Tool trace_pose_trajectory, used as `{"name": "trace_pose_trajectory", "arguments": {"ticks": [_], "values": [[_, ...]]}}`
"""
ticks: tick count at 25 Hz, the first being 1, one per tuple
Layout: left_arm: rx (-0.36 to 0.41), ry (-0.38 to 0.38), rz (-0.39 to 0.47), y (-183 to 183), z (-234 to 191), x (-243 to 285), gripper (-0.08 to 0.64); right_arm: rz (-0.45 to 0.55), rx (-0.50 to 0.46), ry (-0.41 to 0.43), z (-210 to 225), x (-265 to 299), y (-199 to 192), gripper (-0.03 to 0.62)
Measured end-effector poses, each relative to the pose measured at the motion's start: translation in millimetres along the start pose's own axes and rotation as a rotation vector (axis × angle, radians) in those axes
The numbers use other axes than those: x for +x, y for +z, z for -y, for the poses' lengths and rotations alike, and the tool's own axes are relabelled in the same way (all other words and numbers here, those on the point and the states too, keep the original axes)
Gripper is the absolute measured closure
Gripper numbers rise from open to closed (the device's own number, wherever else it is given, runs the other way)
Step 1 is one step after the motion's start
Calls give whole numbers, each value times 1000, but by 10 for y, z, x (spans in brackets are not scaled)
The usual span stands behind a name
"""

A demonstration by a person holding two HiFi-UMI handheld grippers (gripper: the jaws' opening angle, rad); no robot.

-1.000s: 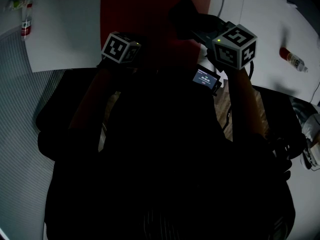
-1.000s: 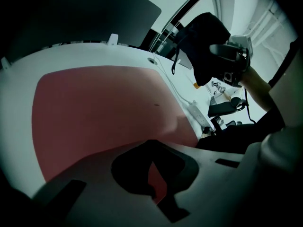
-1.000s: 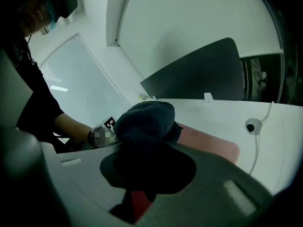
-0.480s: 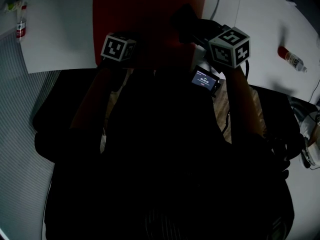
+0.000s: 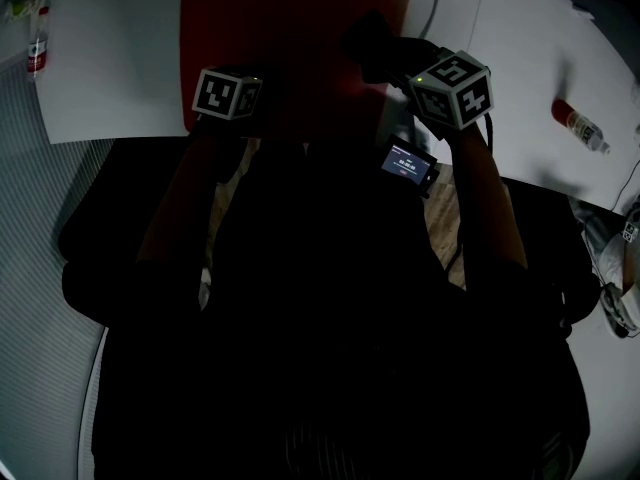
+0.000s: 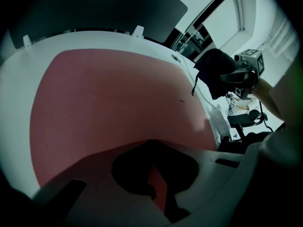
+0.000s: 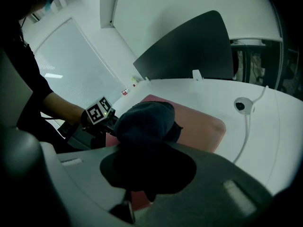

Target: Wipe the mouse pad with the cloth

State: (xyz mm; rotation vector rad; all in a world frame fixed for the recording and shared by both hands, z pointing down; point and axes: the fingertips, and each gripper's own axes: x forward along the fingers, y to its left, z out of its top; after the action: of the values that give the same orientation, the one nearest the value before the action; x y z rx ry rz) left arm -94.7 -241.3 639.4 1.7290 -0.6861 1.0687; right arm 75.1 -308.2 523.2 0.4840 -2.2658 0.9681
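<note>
The cloth (image 5: pixel 368 40) is a dark bunch clamped in the jaws of the right gripper (image 5: pixel 400 60). It sits over the far right part of the red mouse pad (image 5: pixel 290 18). From the left gripper view the bunch looks lifted clear of the surface rather than pressed down, though the dim head view cannot settle that.

The left gripper (image 6: pixel 154 186) is low over the near left part of the pad. Its jaws stand slightly apart with nothing between them, and only the red of the pad shows through the narrow gap. I judge it is placed there to steady the pad, not to wipe.

The pad lies flat on the white table (image 5: pixel 120 58), with most of its face bare and an even red. No streak, damp patch or dirt shows, so the pictures give no sign of which parts have been wiped.

The cloth is picked up and has been carried to the pad, so that part is done. The strokes across the pad's face appear to be what is left.
</note>
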Motion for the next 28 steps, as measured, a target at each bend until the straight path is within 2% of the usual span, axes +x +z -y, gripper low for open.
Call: {"name": "trace_pose_trajectory", "arguments": {"ticks": [3,10,17,21,28], "values": [[-7,-9,8,14,-20,-16,557,-19,-20,-25,158,64,9,525],[8,28,-11,-8,3,-10,557,-72,-71,-48,489,241,-40,525],[22,29,-14,-3,12,-6,557,-110,-179,-138,738,325,78,522],[19,18,-12,3,20,-12,557,-131,-277,-181,843,396,199,520],[21,11,-18,-4,32,-23,557,-242,-528,-212,829,692,155,520]]}}
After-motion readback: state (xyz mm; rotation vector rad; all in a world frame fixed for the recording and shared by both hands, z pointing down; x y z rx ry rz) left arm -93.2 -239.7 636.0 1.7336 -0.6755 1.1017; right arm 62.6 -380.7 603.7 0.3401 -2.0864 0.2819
